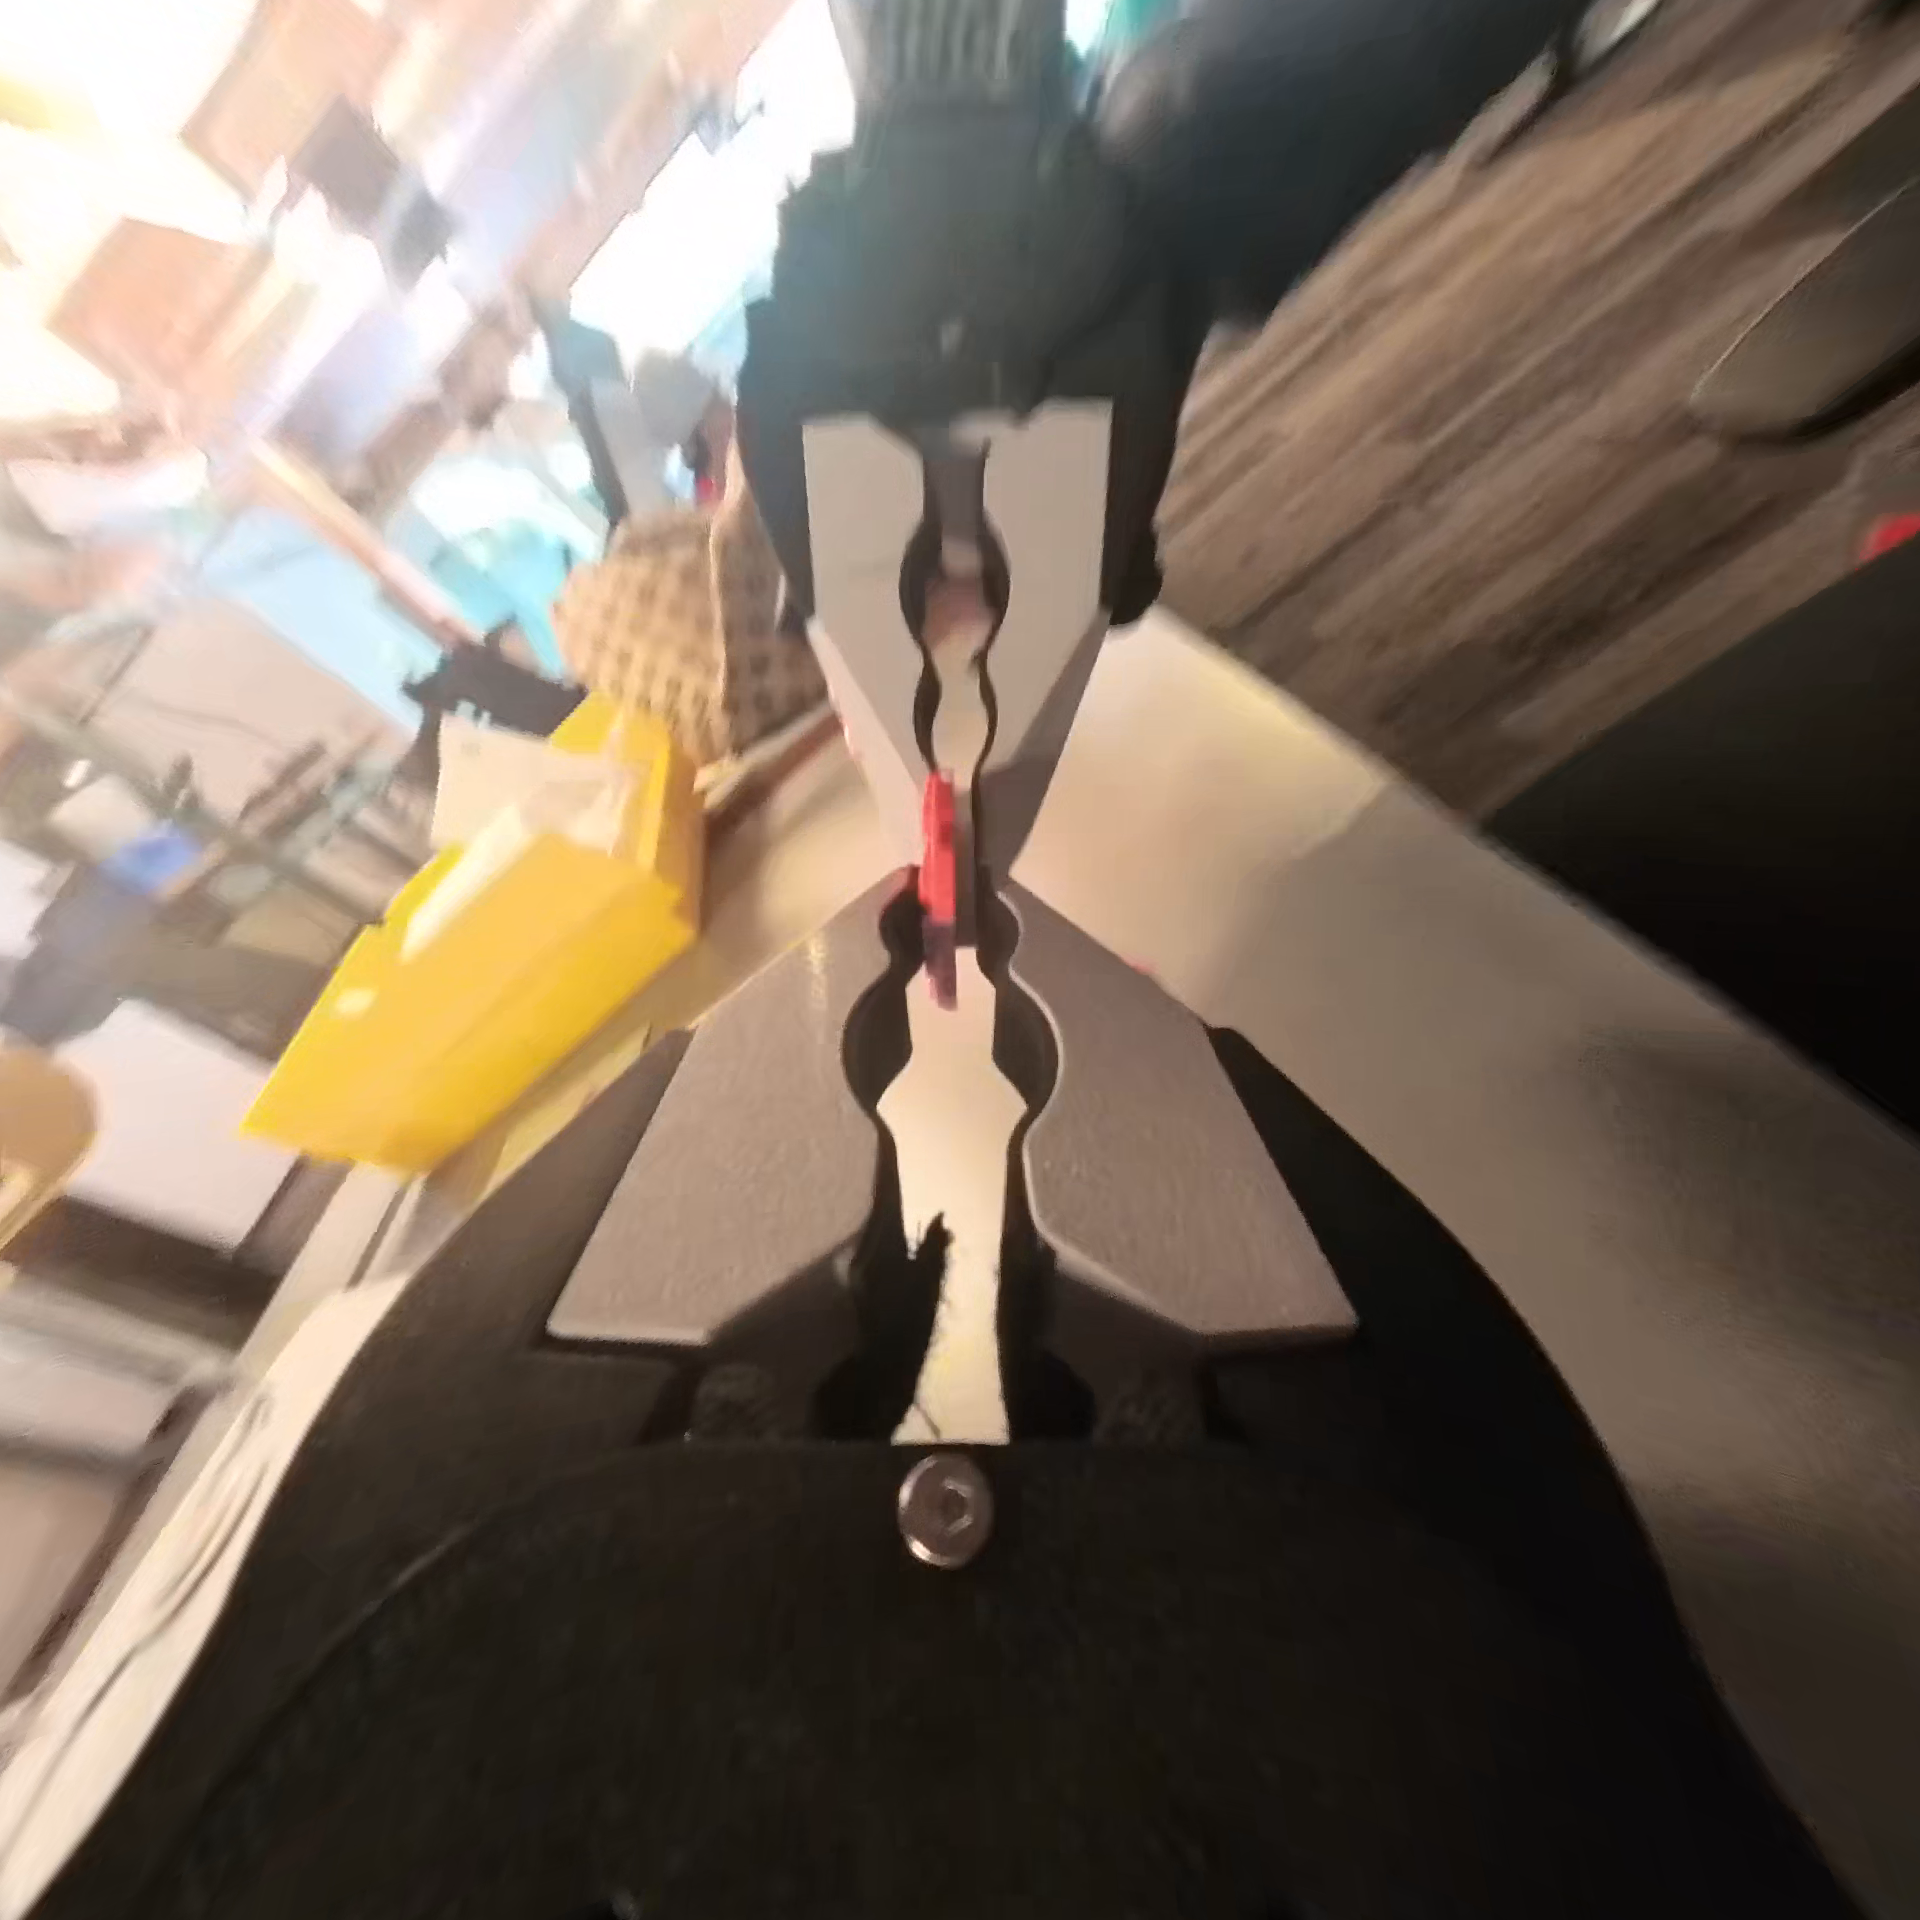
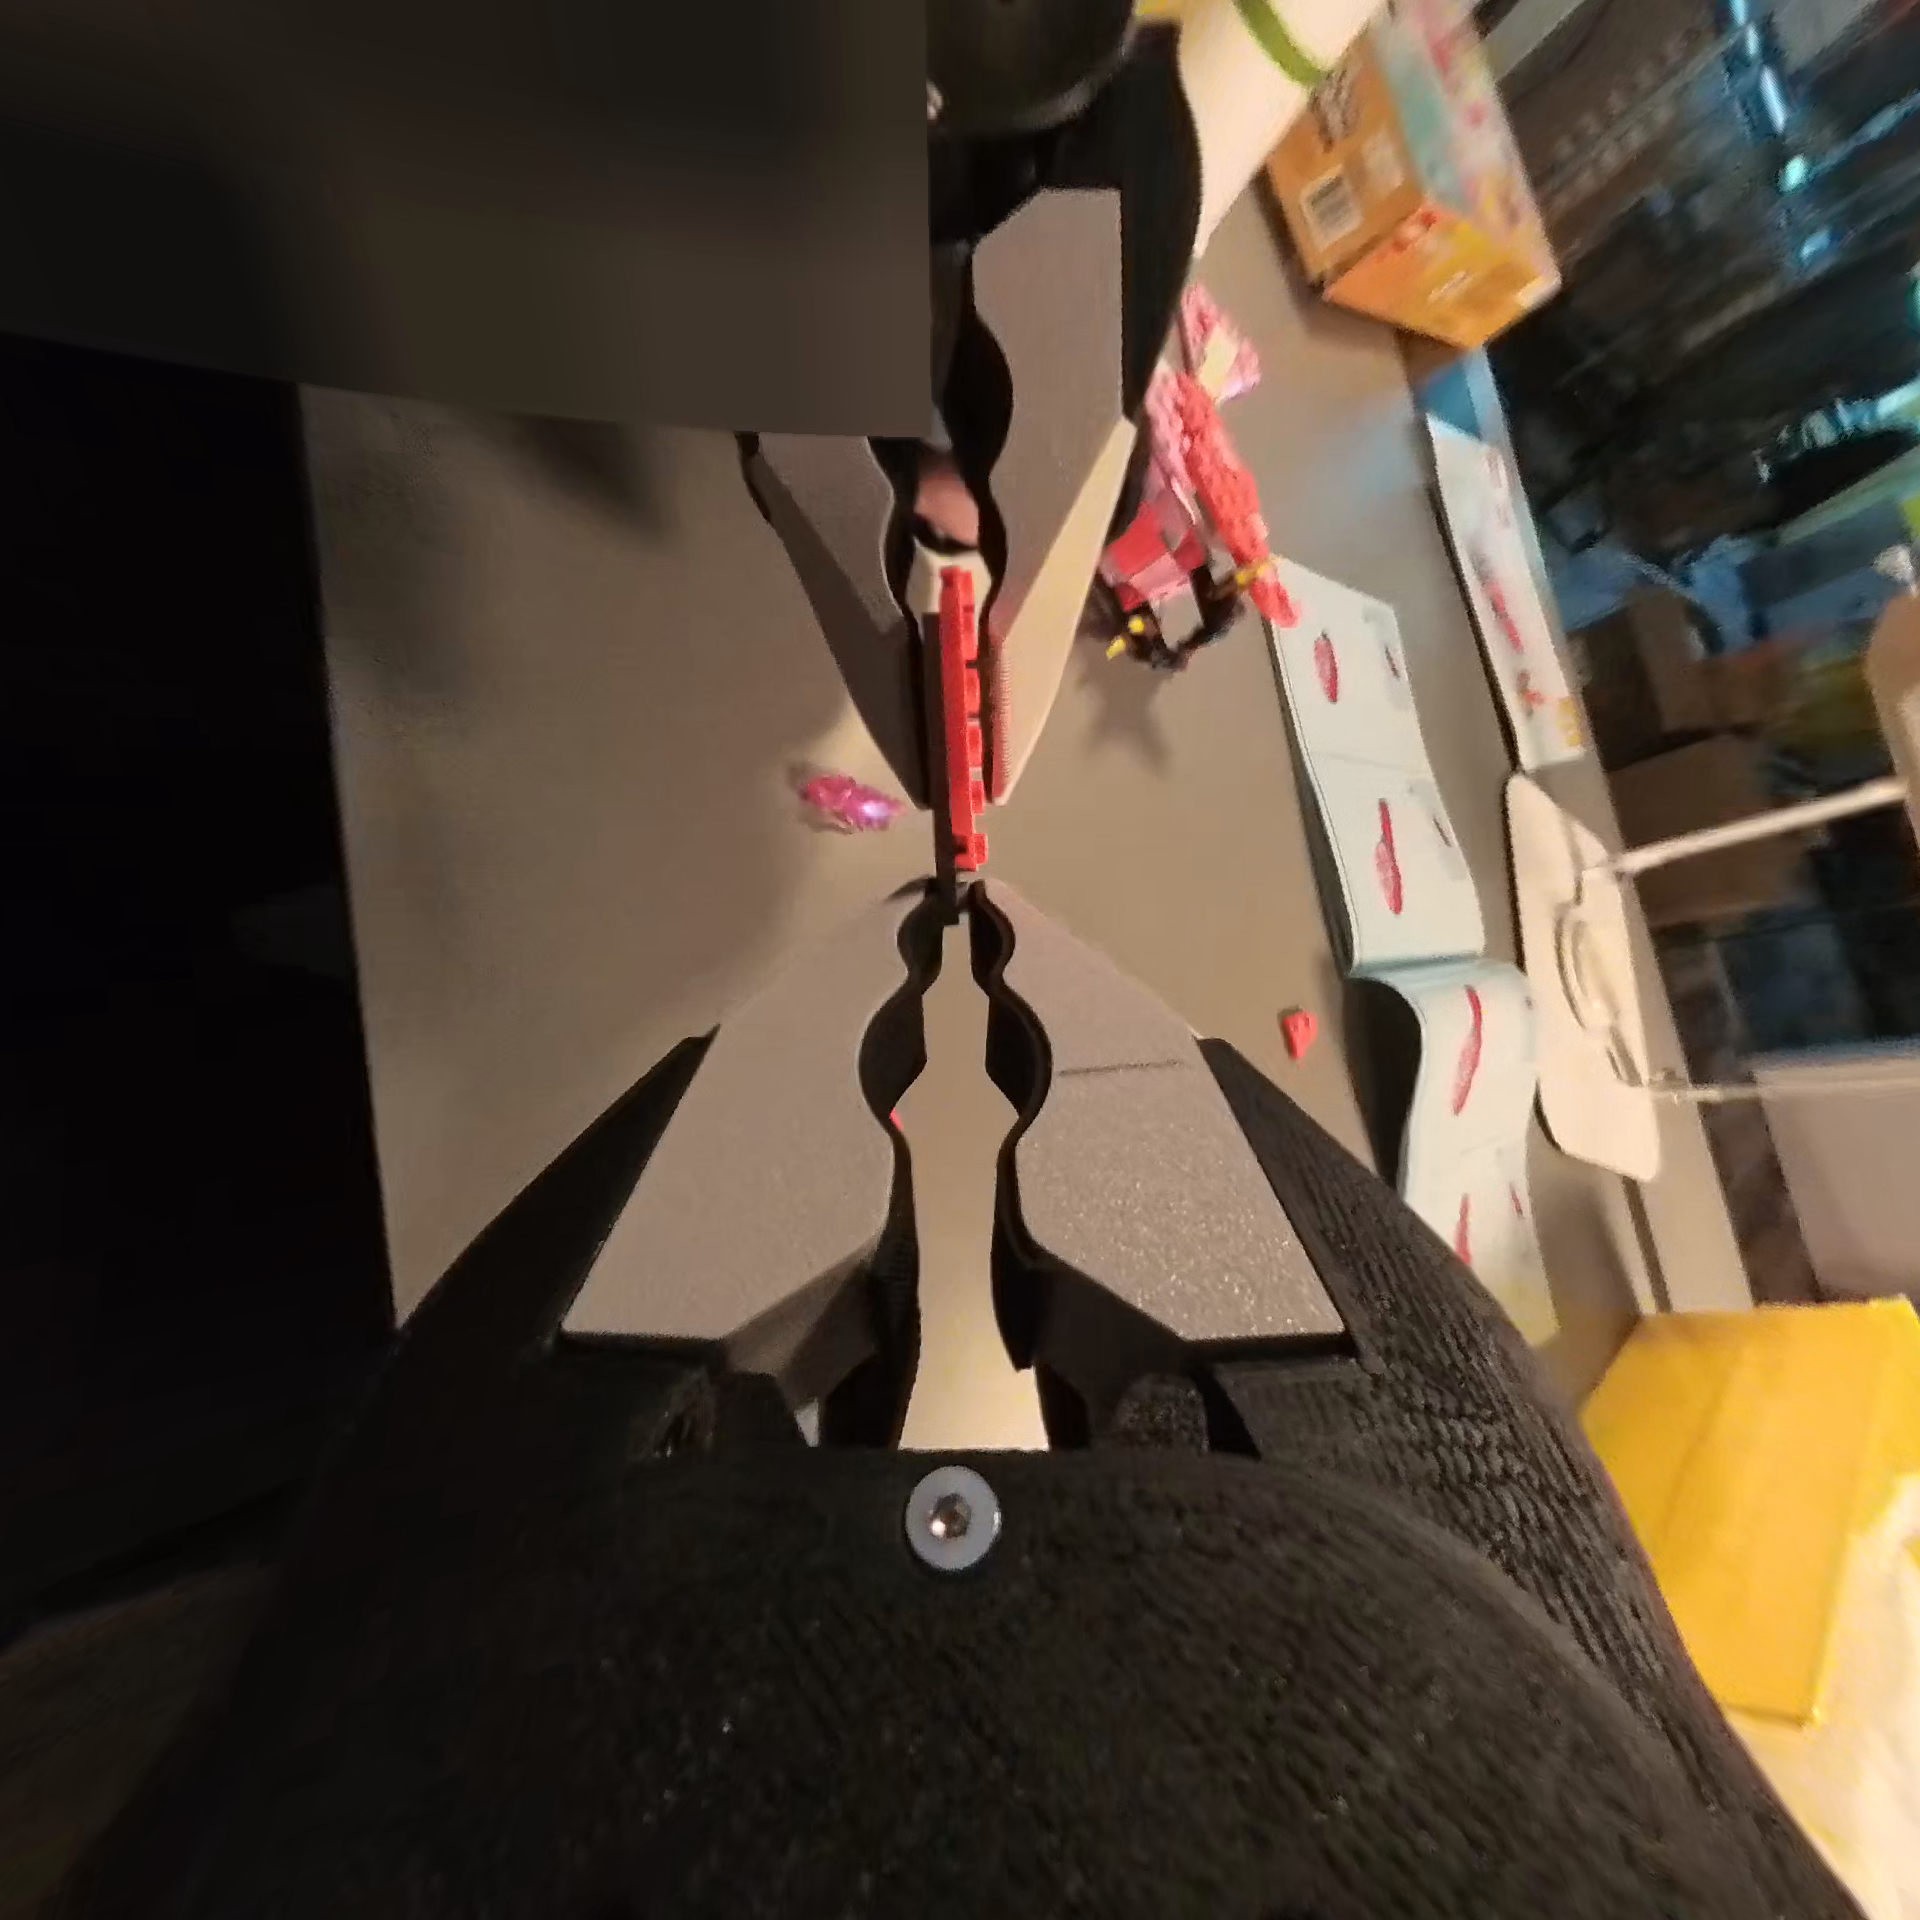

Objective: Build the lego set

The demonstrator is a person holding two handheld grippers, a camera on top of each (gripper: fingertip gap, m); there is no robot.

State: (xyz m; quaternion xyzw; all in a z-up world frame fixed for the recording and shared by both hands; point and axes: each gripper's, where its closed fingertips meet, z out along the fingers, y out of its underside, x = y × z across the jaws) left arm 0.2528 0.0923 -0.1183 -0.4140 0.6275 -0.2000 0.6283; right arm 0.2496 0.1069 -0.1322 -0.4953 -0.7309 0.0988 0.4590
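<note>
A thin red studded brick plate (image 2: 961, 707) with a black strip along its back hangs in the air between my two grippers, which point tip to tip over the beige table (image 2: 582, 987). My left gripper (image 1: 940, 909) is shut on the red plate (image 1: 940, 852). It comes in from the top of the right wrist view (image 2: 951, 805), with the plate deep between its pads. My right gripper (image 2: 951, 899) is shut on the black end of the plate. It comes in from the top of the left wrist view (image 1: 951, 774).
On the table are a red brick model (image 2: 1205, 488), a sparkly pink piece (image 2: 842, 805), a small red piece (image 2: 1299, 1031) and an open booklet (image 2: 1382, 831). A yellow box (image 1: 499, 987) and an orange carton (image 2: 1413, 197) stand at the edges. The tips of both grippers are at nearly the same place.
</note>
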